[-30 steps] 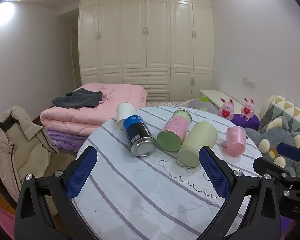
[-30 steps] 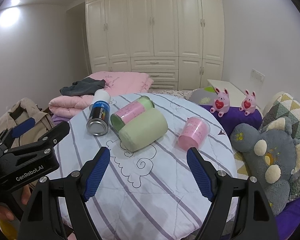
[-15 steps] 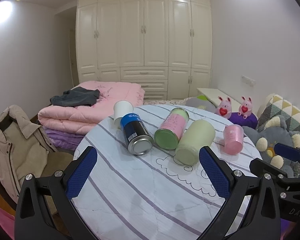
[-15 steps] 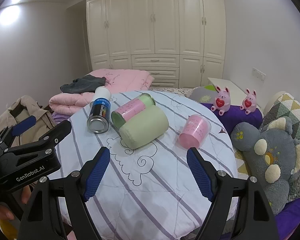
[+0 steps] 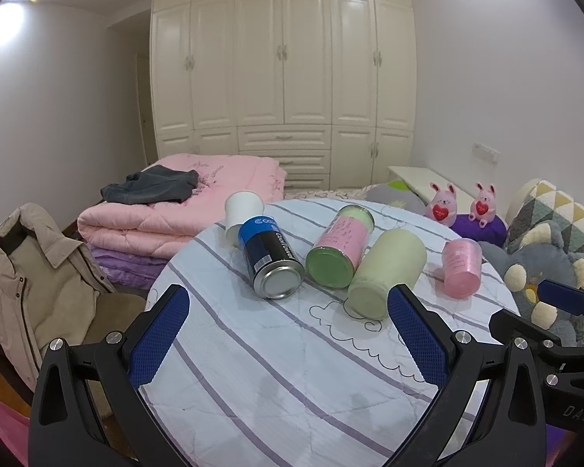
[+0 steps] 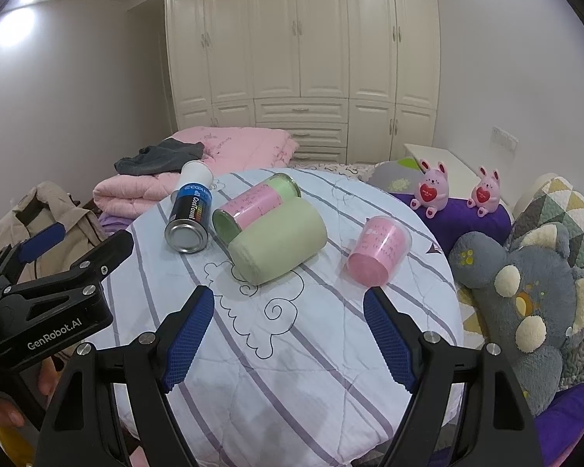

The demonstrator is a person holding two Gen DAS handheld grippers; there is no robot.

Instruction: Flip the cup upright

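Observation:
Several cups lie on their sides on a round table (image 5: 292, 369) with a striped cloth. A pale green cup (image 5: 385, 272) (image 6: 278, 239) lies in the middle. A pink cup (image 5: 461, 268) (image 6: 379, 251) lies to its right. A pink-and-green jar (image 5: 340, 251) (image 6: 255, 204), a blue-black can (image 5: 270, 257) (image 6: 190, 214) and a white paper cup (image 5: 241, 214) (image 6: 194, 175) lie further left. My left gripper (image 5: 288, 334) is open and empty above the table's near side. My right gripper (image 6: 288, 334) is open and empty, short of the green and pink cups.
A grey plush toy (image 6: 525, 299) and patterned cushion (image 6: 560, 210) lie right of the table. Two pink bunny figures (image 6: 428, 190) sit on a purple cushion behind. Folded pink quilts (image 5: 183, 210) lie at the back left, a beige jacket (image 5: 23, 276) at left.
Both grippers have tilted or lifted slightly, so the table sits a little lower in view. The cups have not moved. Both grippers stay open.

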